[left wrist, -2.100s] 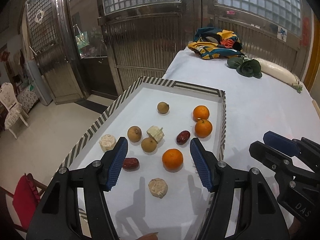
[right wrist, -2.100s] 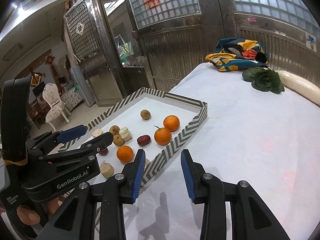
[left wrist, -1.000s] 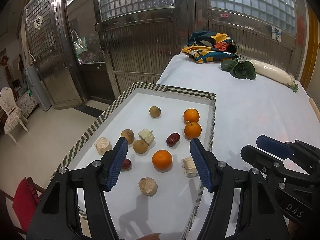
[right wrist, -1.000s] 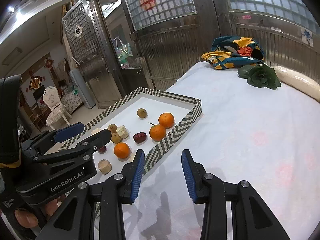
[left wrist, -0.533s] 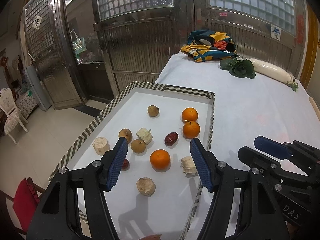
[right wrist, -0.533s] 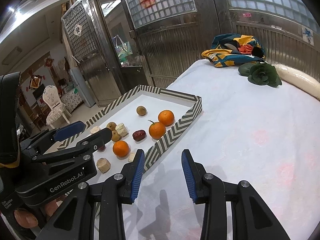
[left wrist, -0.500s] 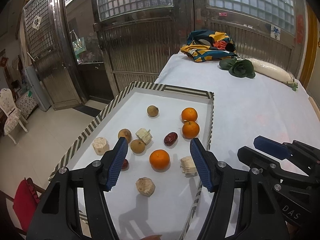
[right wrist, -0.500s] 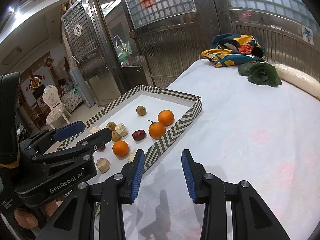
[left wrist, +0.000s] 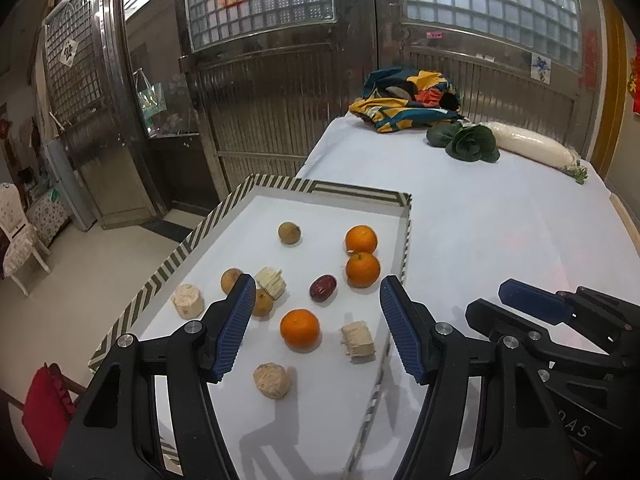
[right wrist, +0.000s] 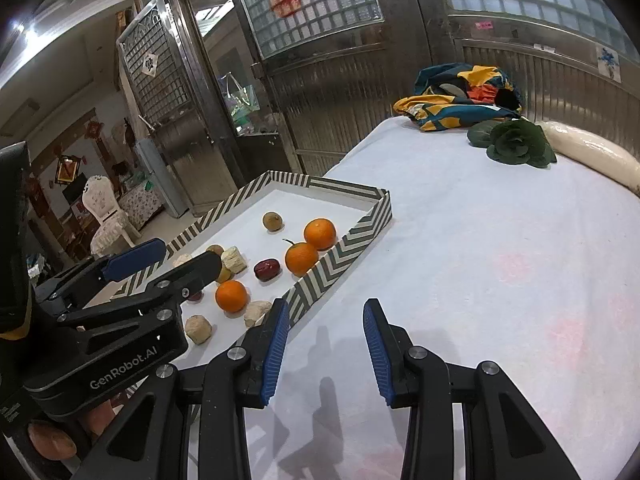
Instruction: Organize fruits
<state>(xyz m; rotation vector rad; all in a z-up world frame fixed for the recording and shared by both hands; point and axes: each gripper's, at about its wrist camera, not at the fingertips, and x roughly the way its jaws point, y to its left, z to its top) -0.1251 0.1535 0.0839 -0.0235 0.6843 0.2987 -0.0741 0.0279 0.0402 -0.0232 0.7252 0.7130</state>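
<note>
Orange fruit [left wrist: 300, 328] is sitting loose in the striped tray [left wrist: 192, 236] among mixed pieces, probably awaiting sorting, while the left gripper [left wrist: 316, 328] is hovering wide open and empty above it, the right gripper [right wrist: 324, 344] waiting likewise over bare cloth [right wrist: 500, 264].

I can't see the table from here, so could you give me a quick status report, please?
Left gripper and right gripper open, empty. Fruits loose in tray; nearest orange ahead of the left gripper. Nothing in the way.
</note>
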